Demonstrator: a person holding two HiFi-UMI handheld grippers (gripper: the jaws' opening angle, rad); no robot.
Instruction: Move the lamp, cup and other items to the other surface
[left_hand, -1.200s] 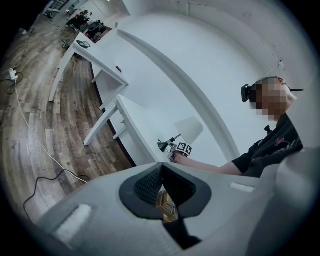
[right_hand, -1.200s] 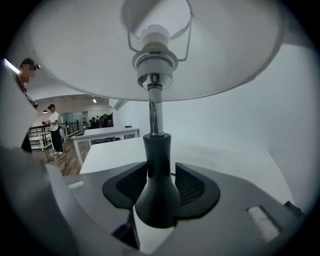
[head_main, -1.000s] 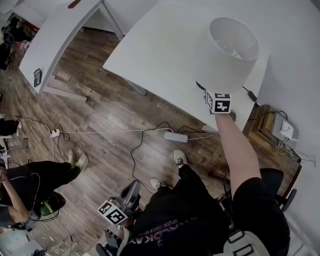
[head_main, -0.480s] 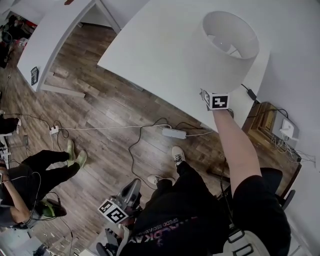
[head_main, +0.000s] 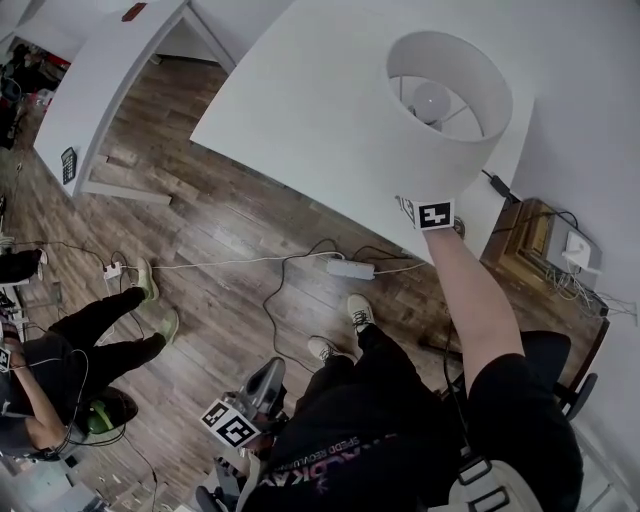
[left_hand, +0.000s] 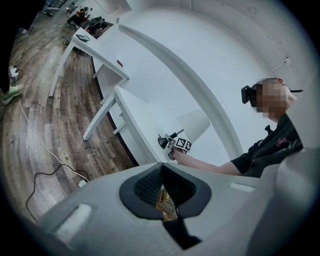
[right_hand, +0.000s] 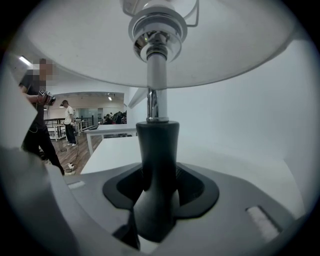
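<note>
A lamp with a white drum shade (head_main: 440, 110) hangs over the near corner of a white table (head_main: 300, 90). My right gripper (head_main: 425, 198) holds it from below, mostly hidden under the shade. In the right gripper view the lamp's black stem (right_hand: 157, 150) stands upright between the pads of my right gripper (right_hand: 157, 195), whose jaws are closing slightly on it. The left gripper view shows the lamp (left_hand: 194, 125) from afar. My left gripper (head_main: 262, 385) hangs low by my leg; in its own view the left gripper (left_hand: 167, 197) is shut with nothing held. No cup is in view.
A second white table (head_main: 100, 80) stands at the far left with a dark calculator (head_main: 67, 163) on it. A power strip (head_main: 349, 270) and cables lie on the wood floor. Another person (head_main: 60, 350) sits at the left. A wooden cabinet (head_main: 530, 250) stands at the right.
The lamp has shifted a little left and tilted, so the bulb inside the shade now shows. The seated person's legs have moved. My left gripper stayed low.
</note>
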